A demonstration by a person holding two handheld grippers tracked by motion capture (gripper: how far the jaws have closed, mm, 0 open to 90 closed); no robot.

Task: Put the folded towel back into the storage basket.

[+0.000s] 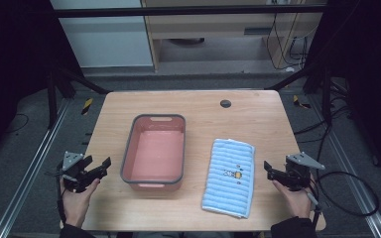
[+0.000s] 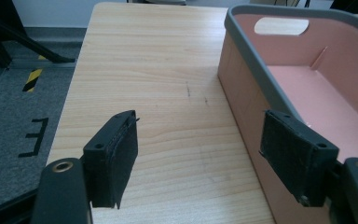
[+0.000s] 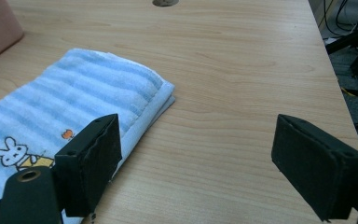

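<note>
Both grippers, the left gripper (image 1: pixel 100 167) and the right gripper (image 1: pixel 268 170), are held wide apart with nothing in them, so the folded blue towel (image 1: pixel 229 176), lying beside the pink tub (image 1: pixel 153 154), could be pushed crooked if grabbed by one thin edge.

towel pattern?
Light blue stripes with a small cartoon rabbit print on the towel; clearest in the right gripper view.

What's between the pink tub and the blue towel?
Nothing: between the tub and the towel there is bare tabletop, seen in the high view.
</note>
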